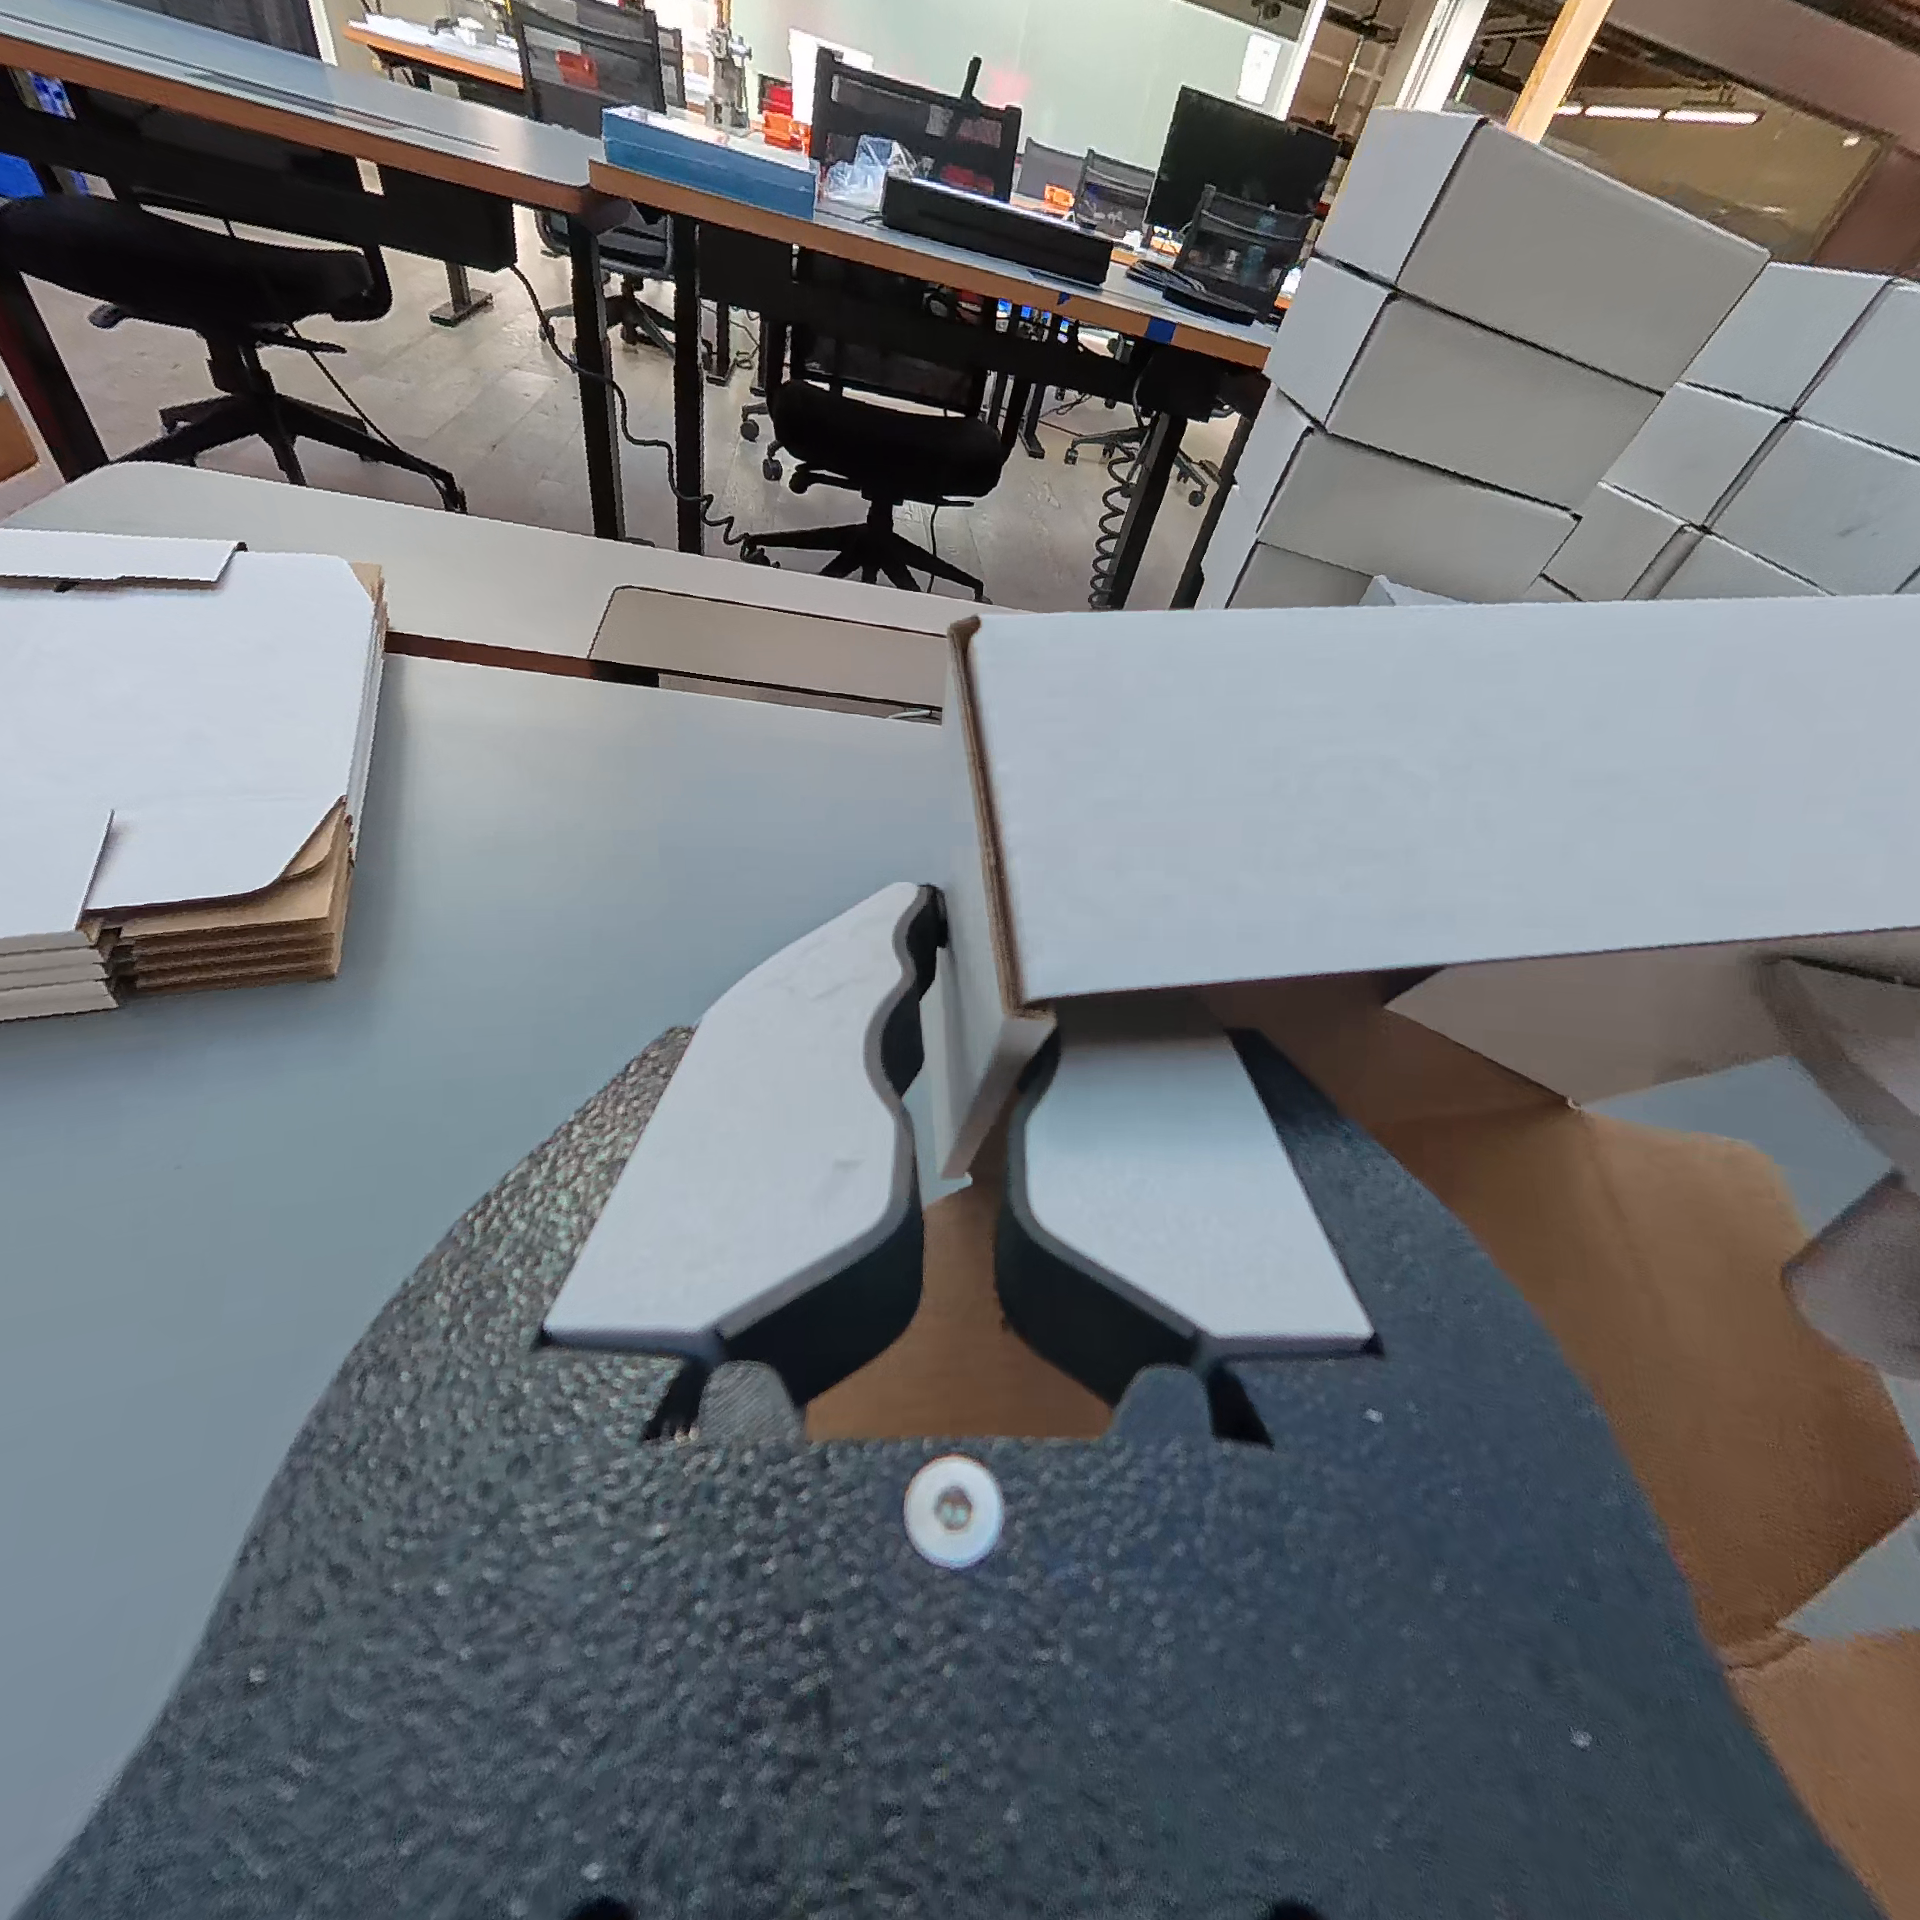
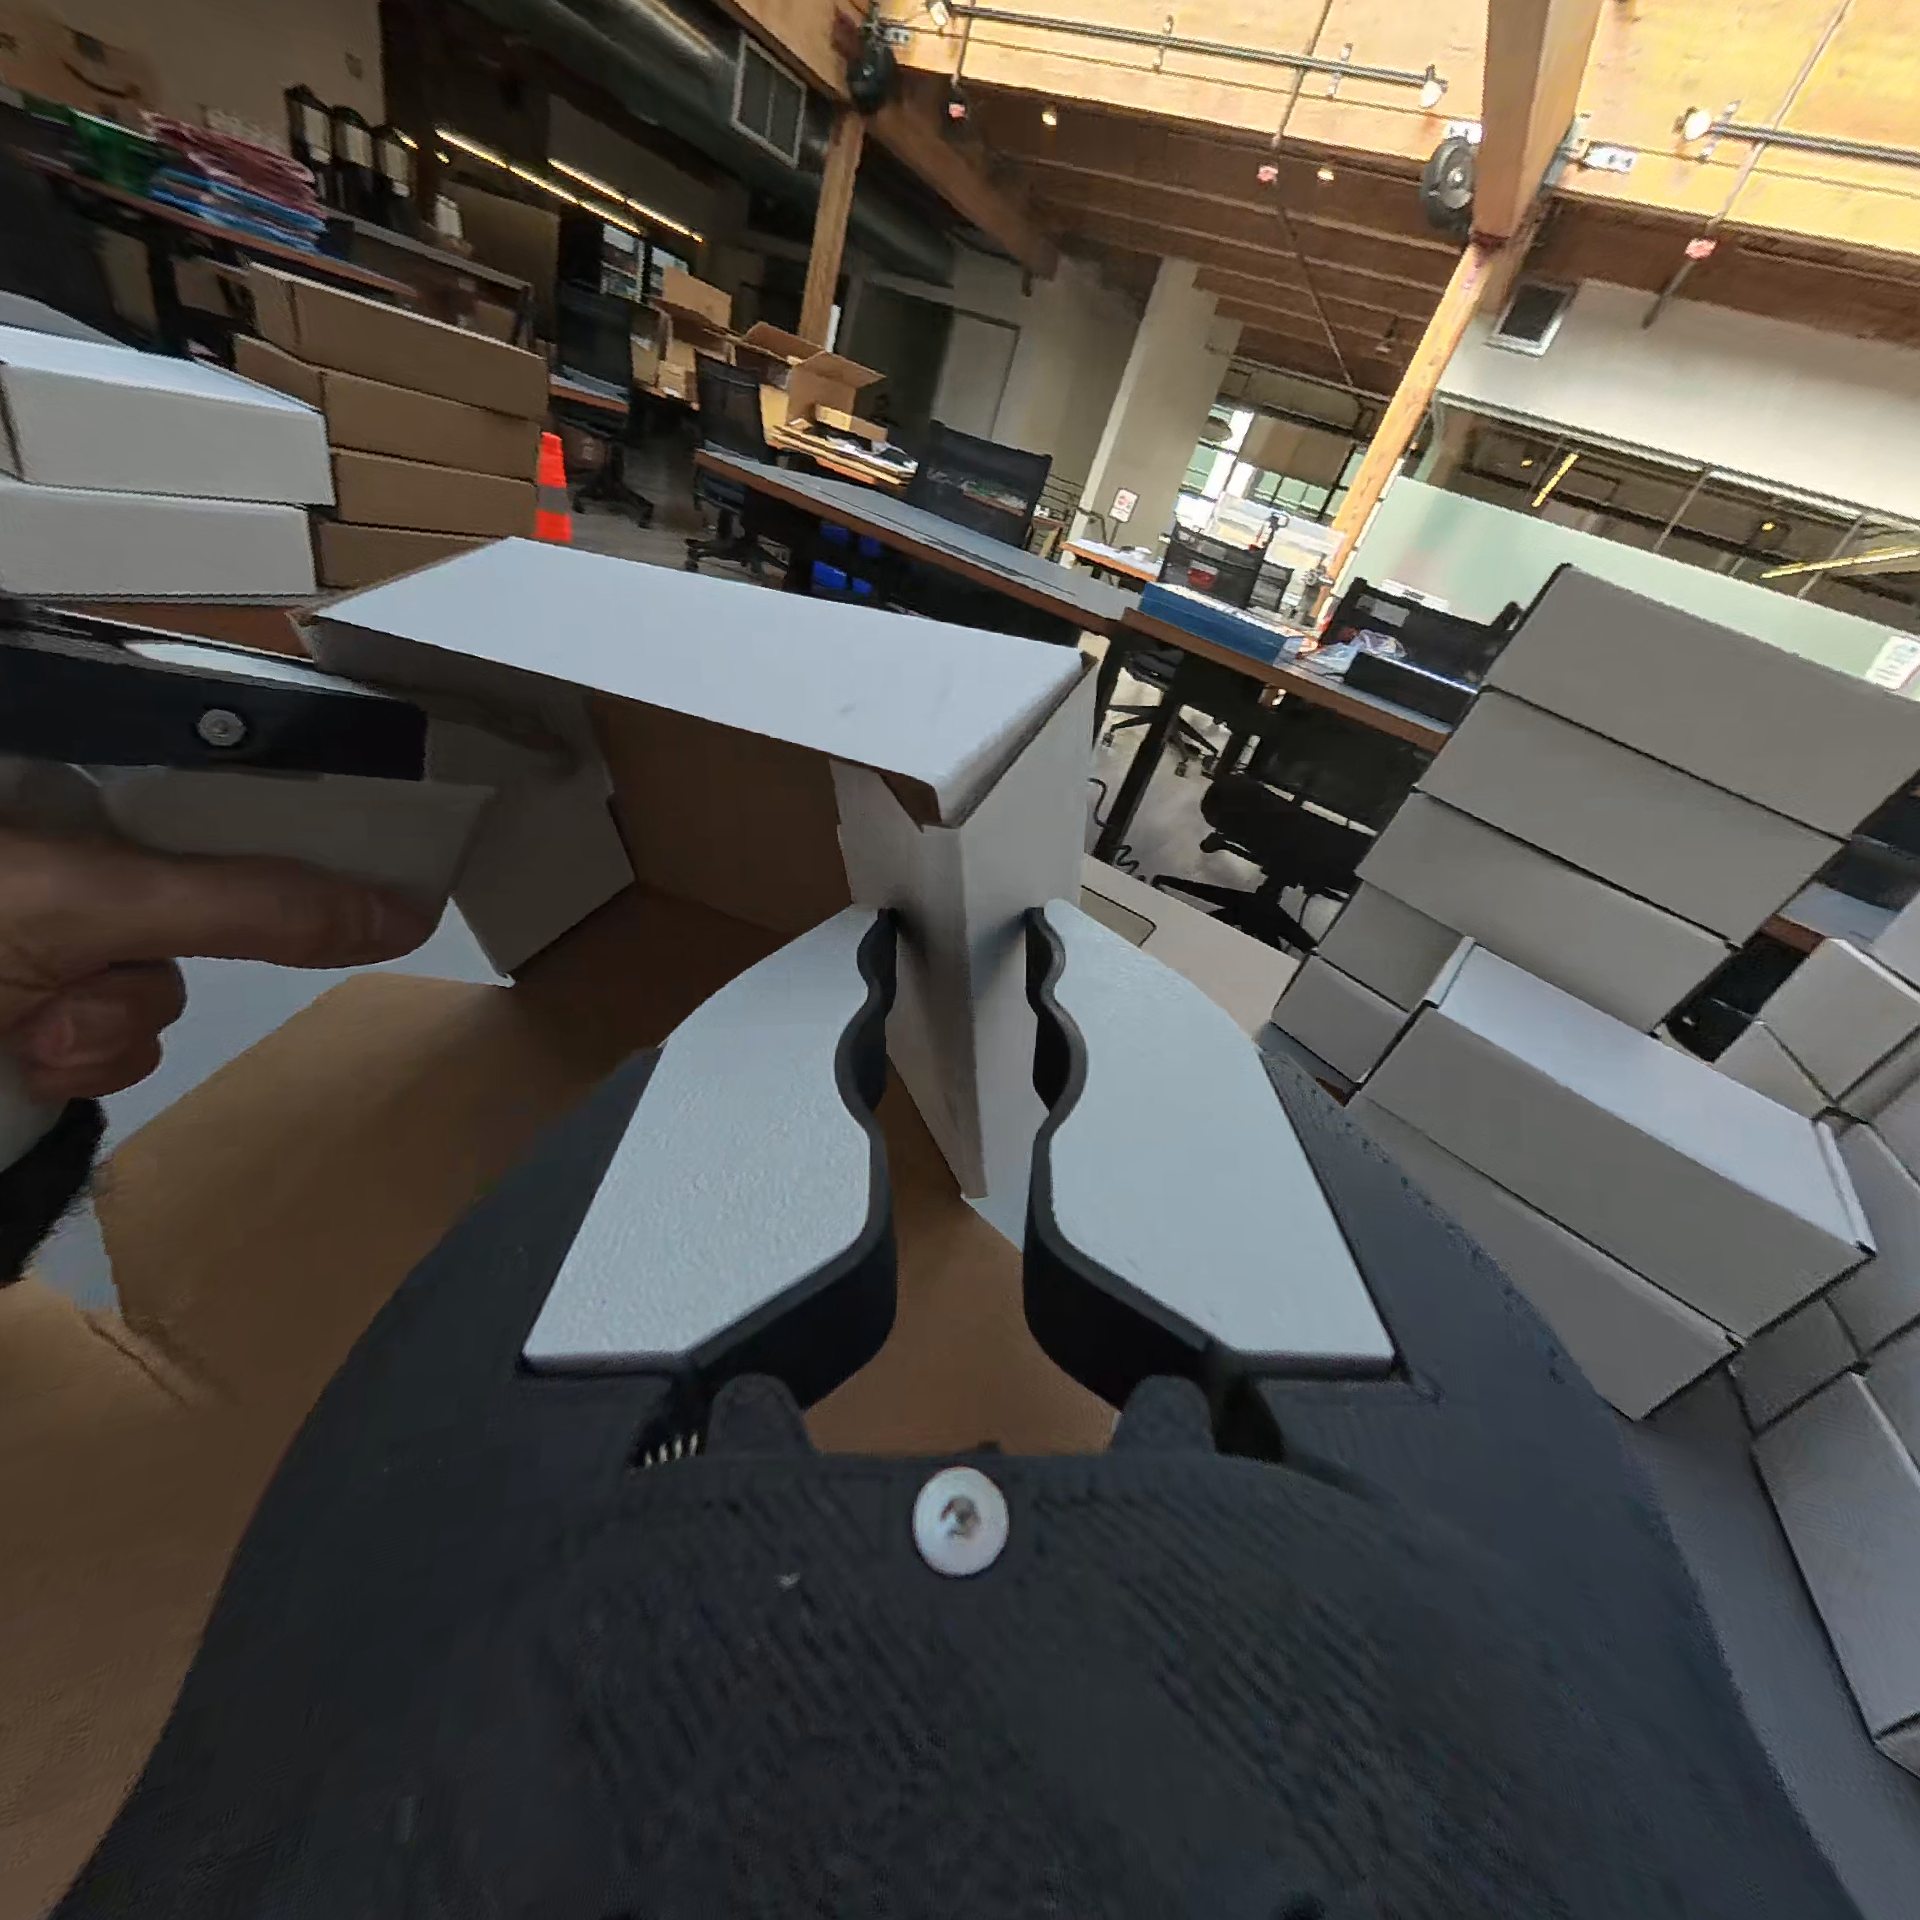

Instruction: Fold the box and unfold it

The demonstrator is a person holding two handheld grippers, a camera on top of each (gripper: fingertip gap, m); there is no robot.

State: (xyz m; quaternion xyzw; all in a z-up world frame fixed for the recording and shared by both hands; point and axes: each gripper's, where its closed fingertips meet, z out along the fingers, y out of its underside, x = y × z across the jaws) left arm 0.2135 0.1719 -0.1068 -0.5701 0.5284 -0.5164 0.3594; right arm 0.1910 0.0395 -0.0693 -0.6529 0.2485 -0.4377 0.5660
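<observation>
- Box in the left wrist view: white outside, brown inside, half formed, lying on the grey table with its long wall raised across the right of the picture.
- Left gripper has its fingers nearly closed on a narrow white side flap at the wall's left end, with brown card showing beneath.
- A stack of flat boxes lies well apart at the left, and a pile of finished boxes rises beyond on the right.
- In the right wrist view the same box stands ahead with its brown floor spread towards the camera.
- Right gripper pinches the upright flap at the wall's right end, its fingers closed to the card's thickness.
- A hand holds the other gripper at the left edge.
- Judged from its look, the card is light, stiff along the panels, yielding only at the creases and easily dented; grip flaps near a crease, flat across the card.
</observation>
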